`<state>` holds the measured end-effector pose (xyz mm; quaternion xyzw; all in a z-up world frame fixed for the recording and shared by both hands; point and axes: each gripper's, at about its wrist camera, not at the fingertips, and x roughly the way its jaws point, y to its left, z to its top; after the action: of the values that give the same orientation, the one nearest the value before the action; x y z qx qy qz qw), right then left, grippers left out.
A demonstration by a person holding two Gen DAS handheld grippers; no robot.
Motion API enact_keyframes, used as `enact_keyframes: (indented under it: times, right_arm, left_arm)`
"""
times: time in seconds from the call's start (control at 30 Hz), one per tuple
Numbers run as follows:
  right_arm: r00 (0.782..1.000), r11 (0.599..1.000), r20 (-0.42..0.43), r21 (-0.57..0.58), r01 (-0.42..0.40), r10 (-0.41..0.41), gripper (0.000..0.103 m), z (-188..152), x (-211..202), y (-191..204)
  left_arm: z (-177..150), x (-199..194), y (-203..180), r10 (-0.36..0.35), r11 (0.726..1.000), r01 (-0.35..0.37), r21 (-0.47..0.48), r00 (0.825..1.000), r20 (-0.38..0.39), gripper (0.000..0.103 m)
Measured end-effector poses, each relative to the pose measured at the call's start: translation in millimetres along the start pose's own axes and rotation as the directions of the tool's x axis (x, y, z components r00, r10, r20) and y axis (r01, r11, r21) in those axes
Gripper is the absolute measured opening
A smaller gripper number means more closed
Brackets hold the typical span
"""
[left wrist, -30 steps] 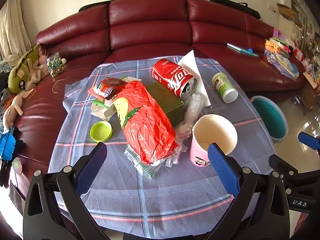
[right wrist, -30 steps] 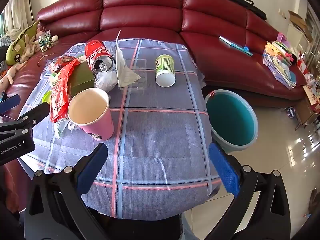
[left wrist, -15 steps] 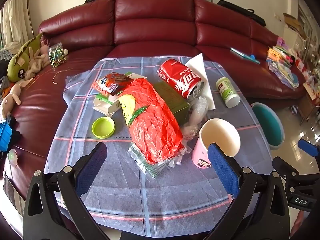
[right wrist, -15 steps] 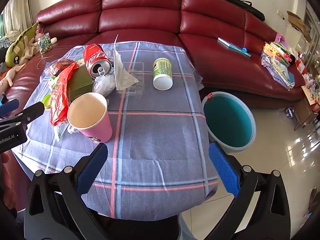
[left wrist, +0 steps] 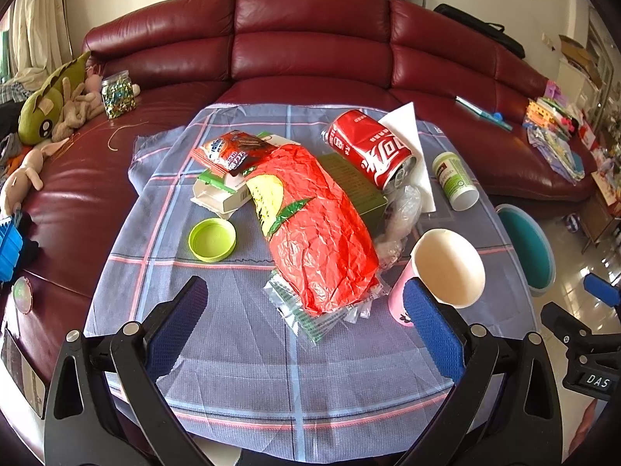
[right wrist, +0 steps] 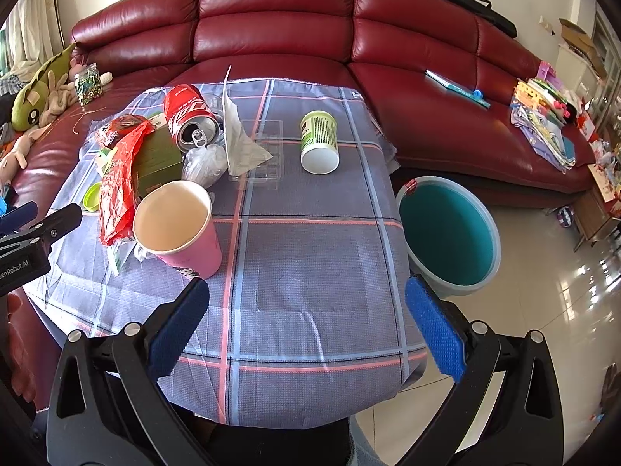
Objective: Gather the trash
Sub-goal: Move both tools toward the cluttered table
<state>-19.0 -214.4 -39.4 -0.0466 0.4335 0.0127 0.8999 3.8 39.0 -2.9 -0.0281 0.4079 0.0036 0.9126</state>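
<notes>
Compared with the picture of one second ago, both grippers have drawn back a little from the worktop (right wrist: 310, 272): in the left wrist view the pile of trash now sits slightly farther ahead and more of the checked cloth shows in front of the fingers. Nothing on the worktop has been moved. I judge that collecting has not started and the person is only taking position.

The left gripper (left wrist: 306, 330) is spread wide and holds nothing. Just ahead of it lies the red wrapper (left wrist: 314, 229) on top of clear plastic bags, with the green lid (left wrist: 212, 239) ahead to its left. The pink cup (left wrist: 446, 268) stands just beyond its right fingertip. Farther ahead, the red can (left wrist: 368, 151) rests tilted on a green box.

The right gripper (right wrist: 306, 330) is also fully released and empty. The pink cup (right wrist: 174, 221) is ahead to its left, the green bottle (right wrist: 319, 141) lies well ahead on its side, and the teal bucket (right wrist: 446, 233) stands on the floor ahead to its right, beside the worktop. It is probably the place for the trash.

What lies under the red wrapper is mostly hidden. The clear tray near the white paper is hard to make out. In the left view the bucket is cut off by the worktop edge.
</notes>
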Motion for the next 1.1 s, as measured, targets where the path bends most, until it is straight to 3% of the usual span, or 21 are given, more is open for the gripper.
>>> enact_keyframes:
  times: [0.4, 0.6, 1.1]
  right_arm:
    - [1.000, 1.000, -0.003, -0.002, -0.008, 0.008, 0.097, 3.1, -0.2, 2.9]
    - [1.000, 0.999, -0.010, -0.021, -0.026, 0.025, 0.097, 5.0, 0.4, 12.1]
    - [0.999, 0.997, -0.022, -0.061, -0.037, 0.036, 0.097, 7.5, 0.7, 29.7]
  left_arm:
    - [4.7, -0.9, -2.8, -0.016, 0.999, 0.017, 0.030, 1.000, -0.015, 0.101]
    - [4.7, 7.6, 5.8, 0.007, 1.000, -0.007, 0.000, 0.998, -0.063, 0.101]
    - [12.3, 3.6, 18.9, -0.015, 1.000, 0.015, 0.001, 0.999, -0.045, 0.101]
